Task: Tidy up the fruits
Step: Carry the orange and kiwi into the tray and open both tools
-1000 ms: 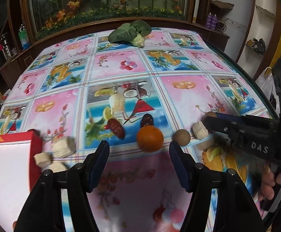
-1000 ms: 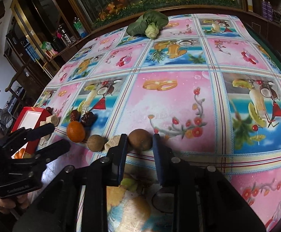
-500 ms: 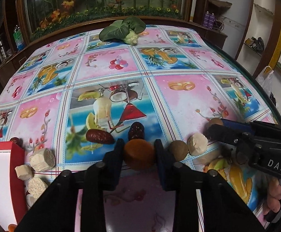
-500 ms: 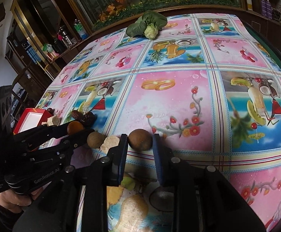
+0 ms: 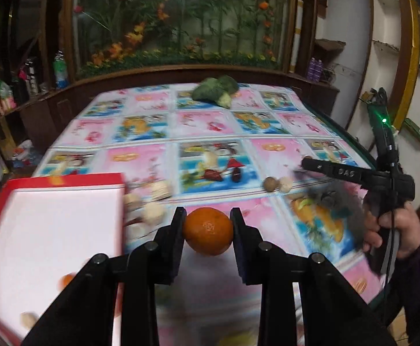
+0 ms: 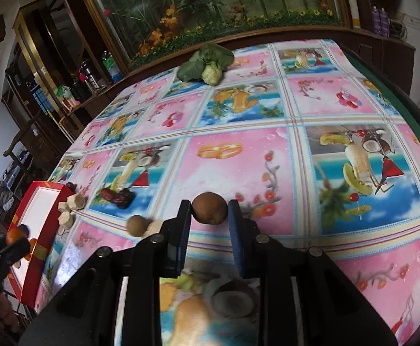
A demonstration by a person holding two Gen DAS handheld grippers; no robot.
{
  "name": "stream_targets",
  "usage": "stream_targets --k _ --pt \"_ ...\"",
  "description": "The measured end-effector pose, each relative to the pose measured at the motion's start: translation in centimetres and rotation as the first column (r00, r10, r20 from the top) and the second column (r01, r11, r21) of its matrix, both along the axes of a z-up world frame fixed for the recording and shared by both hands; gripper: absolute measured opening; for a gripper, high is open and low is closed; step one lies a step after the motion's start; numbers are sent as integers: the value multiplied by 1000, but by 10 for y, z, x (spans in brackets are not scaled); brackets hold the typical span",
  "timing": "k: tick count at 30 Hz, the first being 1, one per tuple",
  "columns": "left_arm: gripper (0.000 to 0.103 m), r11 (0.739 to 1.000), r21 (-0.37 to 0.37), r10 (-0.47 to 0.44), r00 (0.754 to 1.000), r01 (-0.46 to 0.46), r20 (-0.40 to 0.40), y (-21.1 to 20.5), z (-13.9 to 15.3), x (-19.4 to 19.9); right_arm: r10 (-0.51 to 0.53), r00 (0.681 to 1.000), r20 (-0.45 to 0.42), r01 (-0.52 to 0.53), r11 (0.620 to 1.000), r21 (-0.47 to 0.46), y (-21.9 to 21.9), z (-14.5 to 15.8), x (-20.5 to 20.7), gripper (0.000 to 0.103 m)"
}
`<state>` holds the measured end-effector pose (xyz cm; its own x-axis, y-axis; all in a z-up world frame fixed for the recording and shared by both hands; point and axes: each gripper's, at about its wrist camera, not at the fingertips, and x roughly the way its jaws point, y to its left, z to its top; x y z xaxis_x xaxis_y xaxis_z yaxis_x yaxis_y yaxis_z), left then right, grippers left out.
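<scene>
My left gripper [image 5: 208, 226] is shut on an orange [image 5: 208, 231] and holds it above the table, just right of the red box [image 5: 51, 225] with a white inside. The right wrist view shows that gripper [image 6: 15, 245] with the orange [image 6: 13, 236] over the box [image 6: 41, 219]. My right gripper [image 6: 209, 212] is shut on a brown round fruit [image 6: 209, 208] lifted slightly off the cloth. In the left wrist view the right gripper [image 5: 305, 164] is blurred at the right.
Two dark red dates [image 6: 117, 196], a small brown fruit [image 6: 137, 225] and several beige chunks [image 6: 71, 204] lie on the fruit-print tablecloth [image 6: 238, 150]. A leafy green vegetable [image 6: 207, 63] lies at the far edge. A small orange [image 5: 65, 279] lies inside the box.
My left gripper closed on the orange, lifted it and carried it left toward the red box. My right gripper stayed closed on the brown fruit and rose slightly.
</scene>
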<state>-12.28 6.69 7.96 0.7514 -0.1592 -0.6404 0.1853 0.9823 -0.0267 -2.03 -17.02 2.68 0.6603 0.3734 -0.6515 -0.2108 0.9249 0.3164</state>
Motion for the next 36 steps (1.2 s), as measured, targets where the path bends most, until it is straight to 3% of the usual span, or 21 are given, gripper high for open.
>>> stream_targets --k 3,7,13,17,24,29,36 --pt "30 997 29 72 997 -73 20 37 7 -19 67 997 47 -69 997 39 37 14 -21 28" --pt "30 979 15 203 978 -204 39 98 11 -34 214 974 81 -220 973 73 119 26 -53 28" --pt "30 946 10 324 945 -325 41 159 2 -44 419 899 128 -425 905 26 230 45 -93 28" --pt "30 929 5 370 929 -370 14 186 -13 -42 510 853 113 -512 859 -13 278 44 -108 28" --pt "30 921 30 390 920 -389 -38 206 -36 -35 626 780 -2 -626 780 -8 325 16 -127 28" --pt "30 921 32 391 919 -389 -61 212 -44 -33 635 768 -87 -640 768 -38 344 -10 -125 28" --pt "31 915 49 404 910 -401 -90 214 -51 -31 647 757 -91 -653 755 -63 349 -14 -122 28"
